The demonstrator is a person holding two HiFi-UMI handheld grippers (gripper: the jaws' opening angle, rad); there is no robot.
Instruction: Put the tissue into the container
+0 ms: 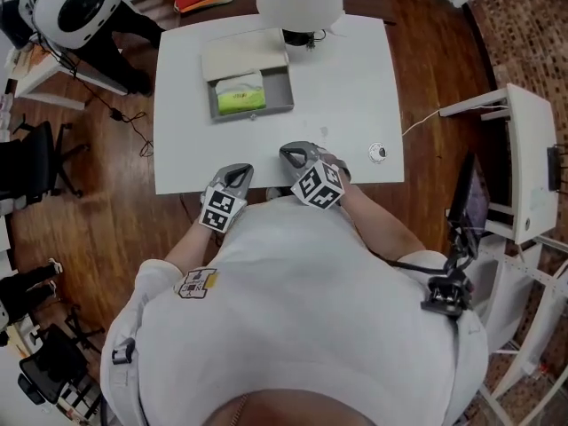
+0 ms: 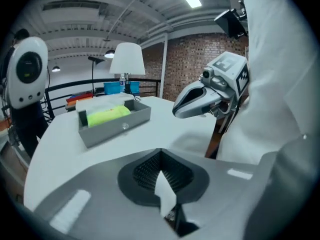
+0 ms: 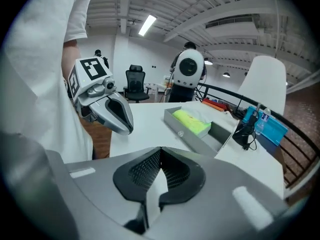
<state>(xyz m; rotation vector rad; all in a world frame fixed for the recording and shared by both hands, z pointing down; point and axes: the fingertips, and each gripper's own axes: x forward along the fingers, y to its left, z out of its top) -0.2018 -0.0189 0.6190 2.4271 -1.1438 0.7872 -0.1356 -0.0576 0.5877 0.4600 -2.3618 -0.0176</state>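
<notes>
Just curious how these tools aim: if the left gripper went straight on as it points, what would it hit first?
Probably the bare white table, since the left gripper tilts downward; the grey container lies farther along, though depth is hard to judge.

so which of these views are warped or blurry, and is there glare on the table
Head view: sharp and evenly lit, table bright white, no hard glare. Left gripper view: fisheye bend, dark corners, soft close foreground, tray clear. Right gripper view: same bend, ceiling light blown out.
</notes>
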